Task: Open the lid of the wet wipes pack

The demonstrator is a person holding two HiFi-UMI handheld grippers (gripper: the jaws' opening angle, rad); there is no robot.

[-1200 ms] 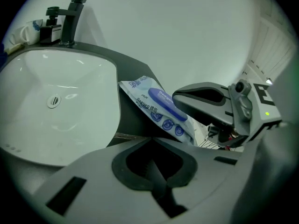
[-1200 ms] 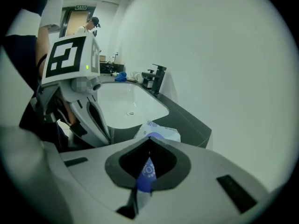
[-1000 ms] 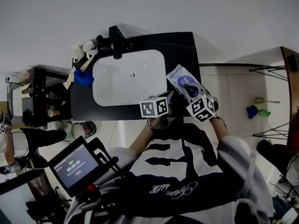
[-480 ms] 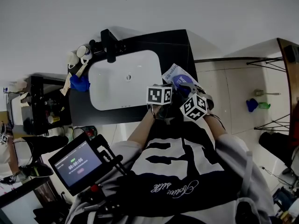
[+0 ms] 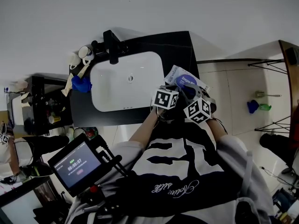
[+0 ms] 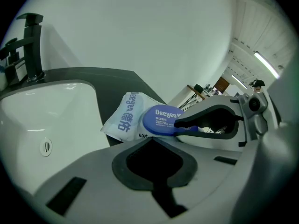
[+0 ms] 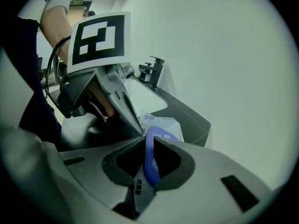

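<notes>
Holding: right gripper (image 7: 148, 148) has its jaws pinching the wet wipes pack (image 6: 123, 119) across its blue lid (image 6: 160, 120), over the worktop (image 5: 180, 45) beside the sink (image 5: 124, 90).
Left gripper (image 6: 153, 143): jaws pressed together on nothing, just short of the lid.
Done: pack gripped and presented to the left gripper.
Left: lid looks flat on the pack, so by my reading the opening itself remains.

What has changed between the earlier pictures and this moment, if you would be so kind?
The left gripper moved up and rightward in the head view, closing in on the wipes pack. Nothing was newly gripped or let go. The right gripper stayed shut on the pack at its blue lid, beside the sink.
</notes>
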